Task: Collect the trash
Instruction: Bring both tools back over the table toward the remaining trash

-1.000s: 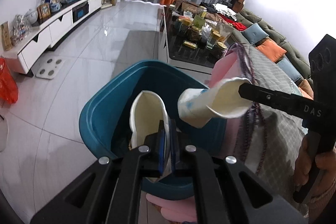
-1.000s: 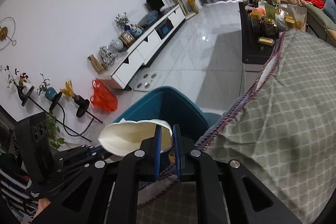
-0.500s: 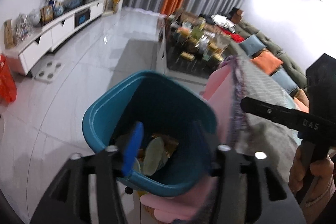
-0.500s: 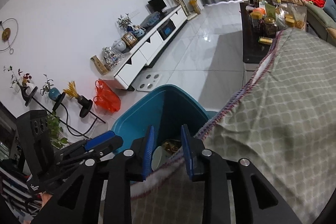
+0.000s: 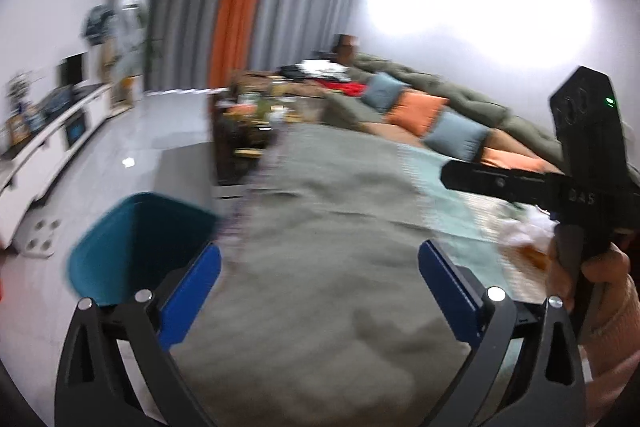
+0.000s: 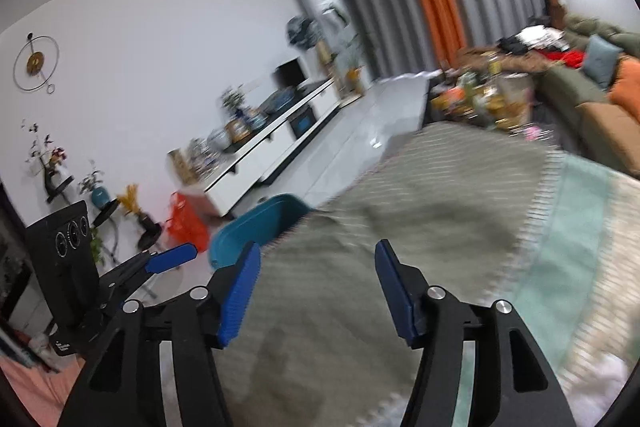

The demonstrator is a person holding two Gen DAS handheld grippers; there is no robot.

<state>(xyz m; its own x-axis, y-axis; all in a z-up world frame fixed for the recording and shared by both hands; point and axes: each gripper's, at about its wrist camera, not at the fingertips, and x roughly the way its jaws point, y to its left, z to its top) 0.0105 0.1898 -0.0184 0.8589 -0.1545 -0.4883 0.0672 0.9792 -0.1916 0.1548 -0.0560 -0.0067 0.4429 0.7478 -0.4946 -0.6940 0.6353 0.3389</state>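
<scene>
The teal trash bin (image 5: 132, 239) stands on the floor at the left edge of the grey-green tablecloth (image 5: 320, 227); it also shows in the right wrist view (image 6: 260, 227). My left gripper (image 5: 320, 275) is open and empty above the cloth. My right gripper (image 6: 316, 287) is open and empty above the cloth too. The right gripper's body shows at the right of the left wrist view (image 5: 520, 183). White and orange crumpled trash (image 5: 528, 239) lies on the cloth below it. The views are blurred.
A white TV cabinet (image 6: 280, 147) runs along the left wall. A cluttered dark coffee table (image 5: 256, 123) and a sofa with cushions (image 5: 420, 111) lie beyond the cloth. An orange bag (image 6: 188, 219) sits on the floor near the bin.
Both grippers let go of their paper trash over the bin, opened wide, and swung up and right, away from the bin and over the tablecloth.
</scene>
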